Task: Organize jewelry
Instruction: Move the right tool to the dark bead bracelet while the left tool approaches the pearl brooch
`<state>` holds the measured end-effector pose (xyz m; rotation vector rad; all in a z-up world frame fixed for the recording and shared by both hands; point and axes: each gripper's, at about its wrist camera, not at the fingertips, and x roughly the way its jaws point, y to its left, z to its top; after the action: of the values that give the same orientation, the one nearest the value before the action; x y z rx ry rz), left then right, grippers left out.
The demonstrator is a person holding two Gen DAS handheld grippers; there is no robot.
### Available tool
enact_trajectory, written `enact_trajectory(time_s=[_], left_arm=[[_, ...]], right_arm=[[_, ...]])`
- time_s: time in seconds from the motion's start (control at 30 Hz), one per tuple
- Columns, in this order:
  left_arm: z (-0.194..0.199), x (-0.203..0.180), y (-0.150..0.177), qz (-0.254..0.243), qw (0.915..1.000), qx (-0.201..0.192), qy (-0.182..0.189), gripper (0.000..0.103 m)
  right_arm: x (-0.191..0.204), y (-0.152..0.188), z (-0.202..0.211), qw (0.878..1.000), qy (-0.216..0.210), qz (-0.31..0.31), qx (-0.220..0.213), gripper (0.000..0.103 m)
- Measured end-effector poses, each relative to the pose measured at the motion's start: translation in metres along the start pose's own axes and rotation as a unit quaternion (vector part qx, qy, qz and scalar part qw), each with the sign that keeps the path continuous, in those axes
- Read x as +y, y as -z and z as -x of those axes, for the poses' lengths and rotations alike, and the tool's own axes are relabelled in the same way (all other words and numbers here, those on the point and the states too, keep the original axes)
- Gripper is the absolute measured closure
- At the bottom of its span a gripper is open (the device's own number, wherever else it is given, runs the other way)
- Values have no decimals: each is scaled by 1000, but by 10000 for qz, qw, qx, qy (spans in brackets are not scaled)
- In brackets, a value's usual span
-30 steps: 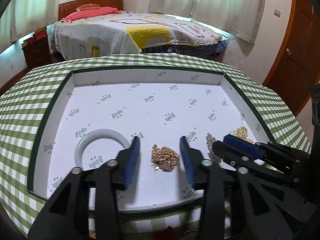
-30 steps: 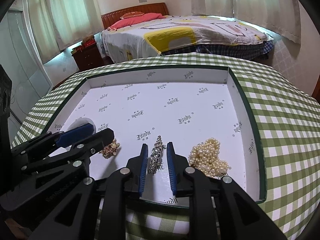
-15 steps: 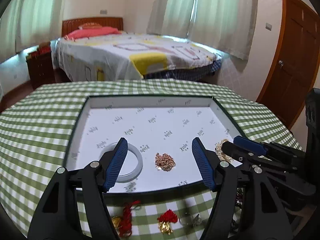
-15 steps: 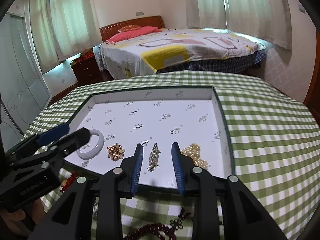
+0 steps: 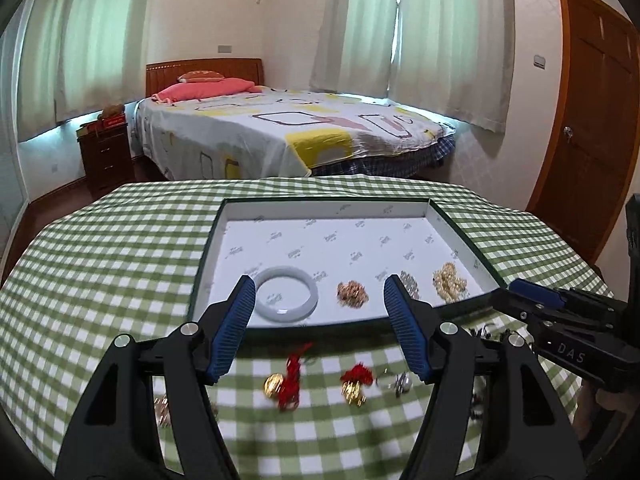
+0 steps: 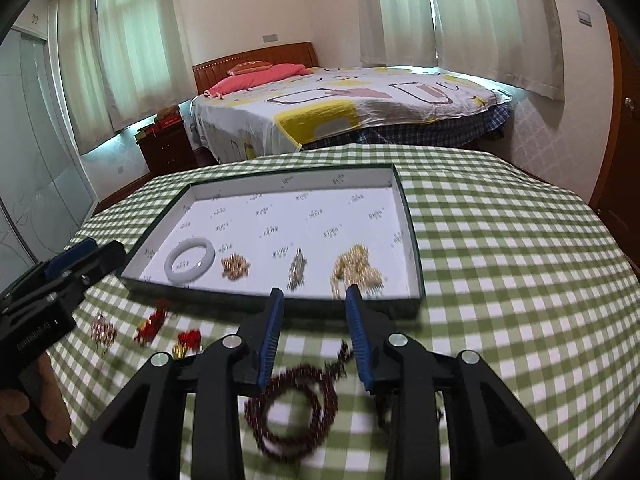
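The white-lined tray (image 5: 456, 236) holds a white bangle (image 5: 286, 298), a gold chain pile (image 5: 352, 293), a silver piece (image 5: 410, 282) and pearls (image 5: 450, 286) along its near edge. My left gripper (image 5: 319, 292) hangs open and empty in front of the tray, above two red-tasselled gold charms (image 5: 286, 380) and small silver pieces (image 5: 396, 382) on the cloth. My right gripper (image 6: 314, 294) is open with nothing between its pads, just short of the tray (image 6: 416, 264). A dark red bead bracelet (image 6: 296, 412) lies under it.
The round table wears a green-checked cloth (image 6: 500, 280). More loose jewelry (image 6: 103, 330) lies at the front left. A hand (image 6: 16, 404) holds the left gripper (image 6: 86, 256). A bed (image 5: 280, 132) and a wooden door (image 5: 592, 120) stand beyond the table.
Both grippers have drawn back and up from the tray. The left jaws widened. The right jaws opened off the silver piece, which stays in the tray. Loose jewelry on the cloth came into view.
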<state>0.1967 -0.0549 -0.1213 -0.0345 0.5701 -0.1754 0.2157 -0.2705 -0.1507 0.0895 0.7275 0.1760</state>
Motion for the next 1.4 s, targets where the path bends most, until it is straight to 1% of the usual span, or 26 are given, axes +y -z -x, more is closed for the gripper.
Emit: enact_trajectory(time_s=[0.13,0.17,0.23,0.27,0.5,0.57,0.63,0.83,0.93,1.1,1.17,1.2,1.23,1.27,1.33,1.4], left_arm=[[17,6,11,28,9999,-20,-107,38],[21,7,14,29,9999,-27,-150,38],[27,11,19,15,9998,-25,-221,38],[30,12,23,8,9997,-11,-260,38],[42,31,50,140,9985,228,-482,38],[44,39,58,199,9977,306,-574,38],[45,46,65,266,9968,373,-653,38],[40,67,74,529,9938,582,-781,36],[37,71,76,565,9930,614,-841,32],[30,76,77,654,9914,742,-858,31],[25,78,76,709,9906,821,-839,28],[23,79,75,730,9903,842,-835,28],[21,80,74,755,9899,867,-828,27],[19,80,73,772,9897,889,-818,27],[15,80,71,779,9894,920,-814,27],[11,81,68,780,9890,957,-815,27]], right_arm=[[0,13,6,10000,11,-3,69,70],[1,16,7,10000,9,4,81,69],[3,22,9,9999,20,21,100,63],[4,27,10,9999,22,27,110,63],[9,49,8,9995,-34,45,309,58],[10,52,7,9994,-57,52,343,55],[13,54,5,9993,-70,81,369,49],[18,55,-7,9984,-17,156,542,40],[20,56,-14,9977,11,163,651,39],[23,55,-25,9963,81,252,814,38],[26,55,-26,9957,162,374,828,38],[27,55,-27,9953,207,441,838,41],[29,55,-26,9947,307,528,827,47],[29,56,-26,9946,332,559,808,51],[27,56,-24,9951,296,529,786,62],[24,56,-22,9955,267,499,766,69]])
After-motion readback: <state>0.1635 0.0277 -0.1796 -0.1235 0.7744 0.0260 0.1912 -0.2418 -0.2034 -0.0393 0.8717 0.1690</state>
